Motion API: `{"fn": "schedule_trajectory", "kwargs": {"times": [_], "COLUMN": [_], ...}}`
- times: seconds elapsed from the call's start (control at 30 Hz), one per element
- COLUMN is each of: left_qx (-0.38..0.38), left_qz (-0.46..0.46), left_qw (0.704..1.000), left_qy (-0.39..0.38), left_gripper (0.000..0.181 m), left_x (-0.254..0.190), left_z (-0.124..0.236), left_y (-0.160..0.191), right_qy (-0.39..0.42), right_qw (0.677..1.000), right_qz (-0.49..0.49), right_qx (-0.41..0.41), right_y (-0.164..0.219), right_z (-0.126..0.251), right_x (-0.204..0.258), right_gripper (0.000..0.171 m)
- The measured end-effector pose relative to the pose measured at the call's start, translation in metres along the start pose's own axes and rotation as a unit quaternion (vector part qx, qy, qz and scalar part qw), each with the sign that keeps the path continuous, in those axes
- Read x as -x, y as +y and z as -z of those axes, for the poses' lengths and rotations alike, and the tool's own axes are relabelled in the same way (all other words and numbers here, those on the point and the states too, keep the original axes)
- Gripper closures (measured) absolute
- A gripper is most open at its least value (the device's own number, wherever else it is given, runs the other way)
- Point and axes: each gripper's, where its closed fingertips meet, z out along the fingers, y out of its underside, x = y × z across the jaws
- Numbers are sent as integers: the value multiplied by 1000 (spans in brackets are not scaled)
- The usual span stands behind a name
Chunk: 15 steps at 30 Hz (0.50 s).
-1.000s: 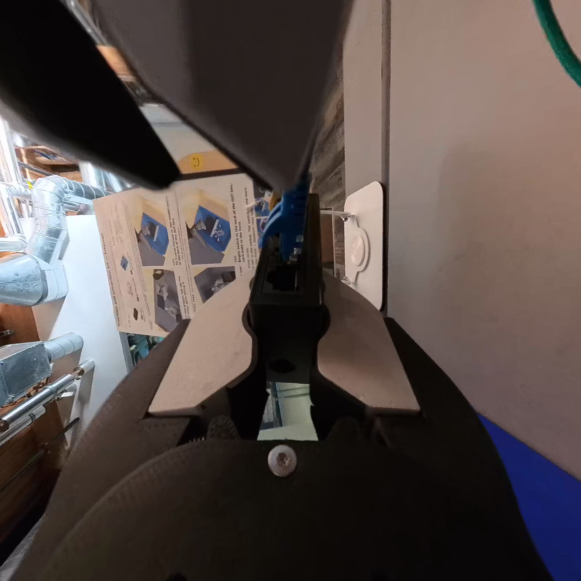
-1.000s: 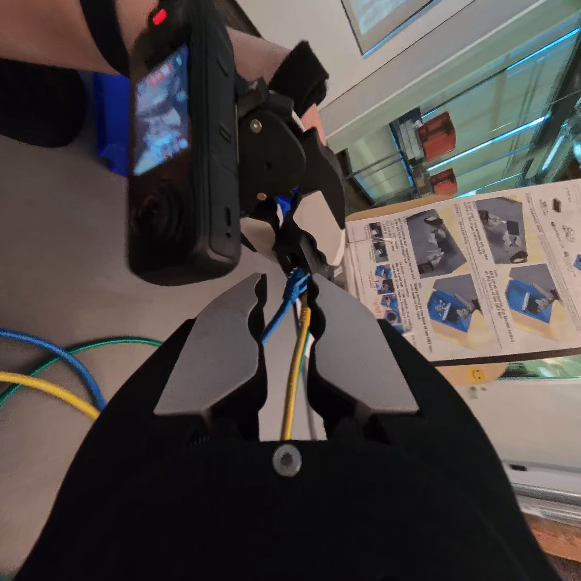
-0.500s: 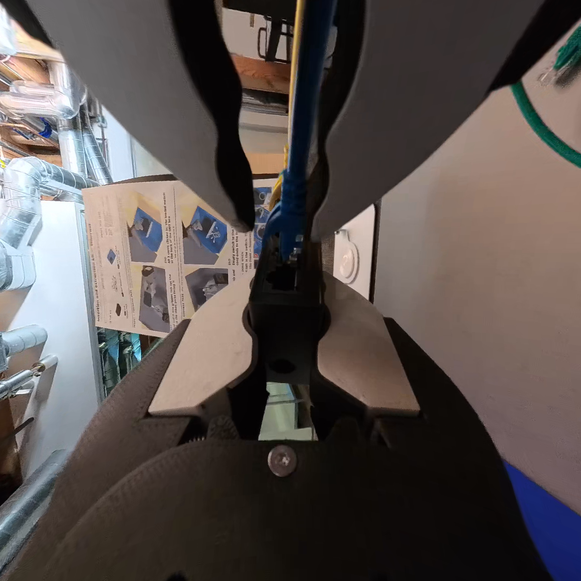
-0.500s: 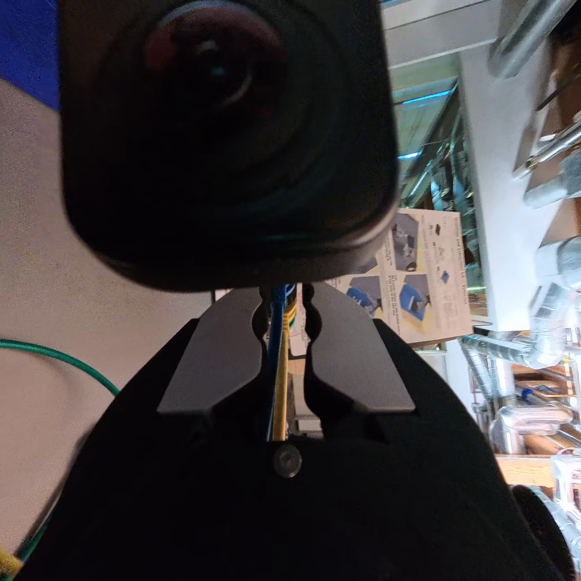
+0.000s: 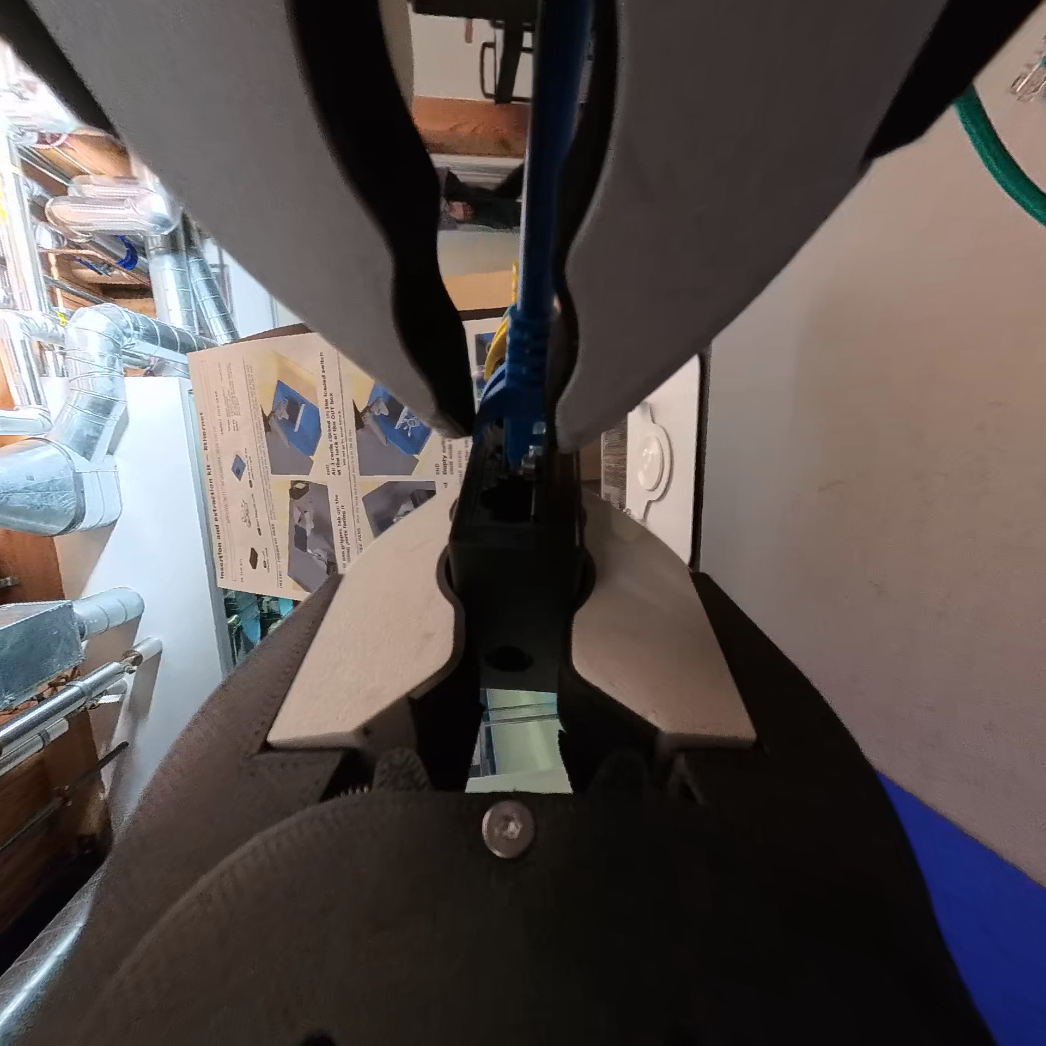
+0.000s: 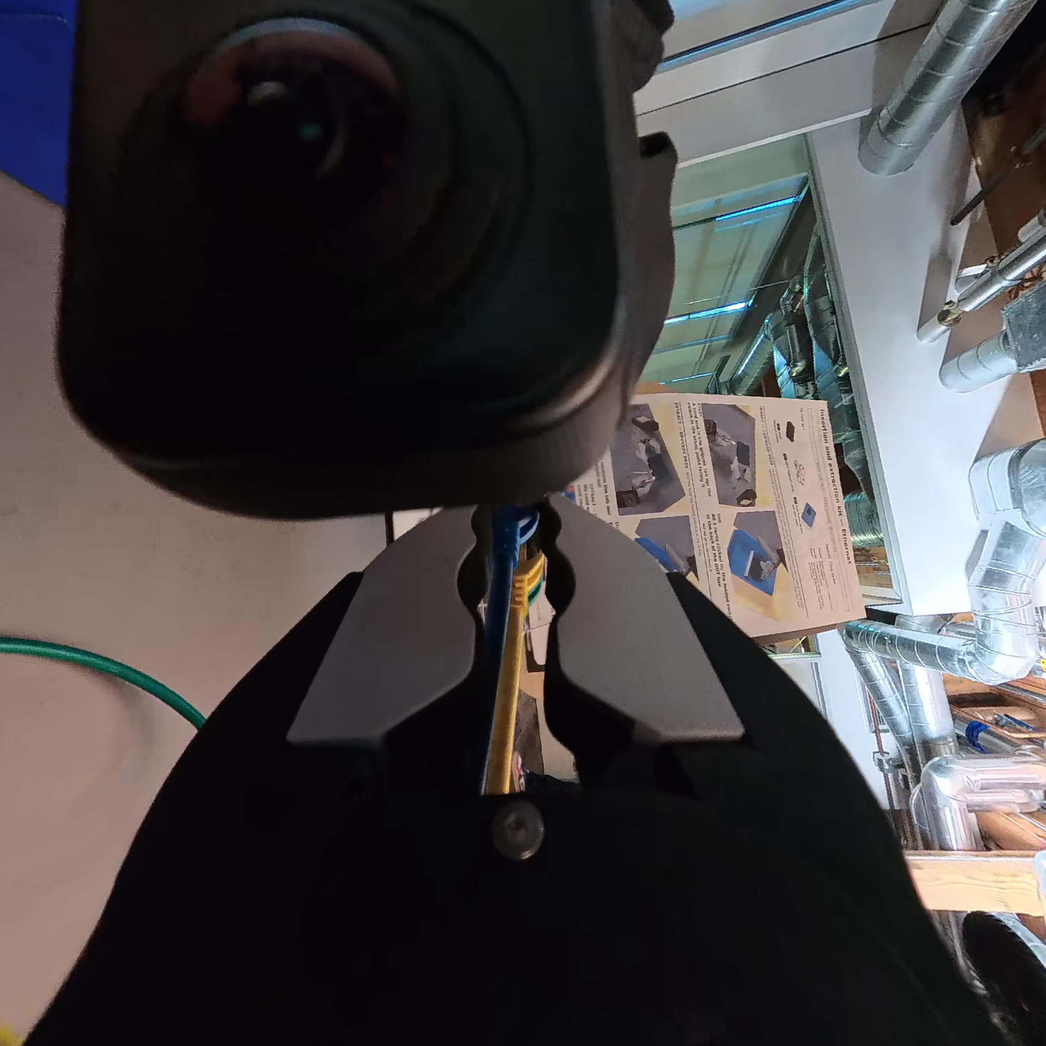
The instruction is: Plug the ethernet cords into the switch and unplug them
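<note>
My left gripper (image 5: 518, 509) is shut on the black switch (image 5: 512, 571) and holds it up, ports facing away from me. A blue cord's plug (image 5: 526, 396) sits in a port, with a yellow plug (image 5: 498, 351) just behind it. My right gripper (image 5: 512, 436) comes in from above, narrowly open, with one finger on each side of the blue plug. In the right wrist view, the right gripper (image 6: 515, 515) straddles the blue cord (image 6: 498, 600) and the yellow cord (image 6: 518, 651). The left gripper's camera (image 6: 339, 226) hides the switch. A green cord (image 5: 996, 164) lies loose.
A printed instruction sheet (image 5: 283, 464) stands behind, and shows in the right wrist view too (image 6: 764, 509). A white plate (image 5: 651, 464) is fixed on the grey surface (image 5: 849, 509). A blue bin (image 5: 990, 905) is at lower right. Silver pipes (image 5: 73, 453) run along the left. My right fingertips sit around 6 centimeters from my left ones.
The right gripper has closed in on the switch, and its fingertips now flank the blue plug. The left gripper still holds the switch. Both views have swung round.
</note>
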Motion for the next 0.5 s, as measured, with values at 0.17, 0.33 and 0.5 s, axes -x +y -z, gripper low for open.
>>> {"fn": "schedule_trajectory", "kwargs": {"times": [0.17, 0.33, 0.5], "left_qx": [3, 6, 5], "left_qz": [-6, -7, -22], "left_qw": [1000, 1000, 1000], "left_qy": [-4, 0, -19], "left_gripper": [151, 151, 151], "left_x": [1, 0, 3], "left_z": [0, -1, -1], "left_y": [-1, 0, -4], "right_qy": [-5, 1, -12], "right_qw": [1000, 1000, 1000], "right_qz": [-10, -5, -11], "right_qx": [2, 5, 8], "right_y": [1, 3, 4], "right_z": [0, -2, 0], "right_x": [0, 1, 2], "right_gripper": [154, 155, 155]}}
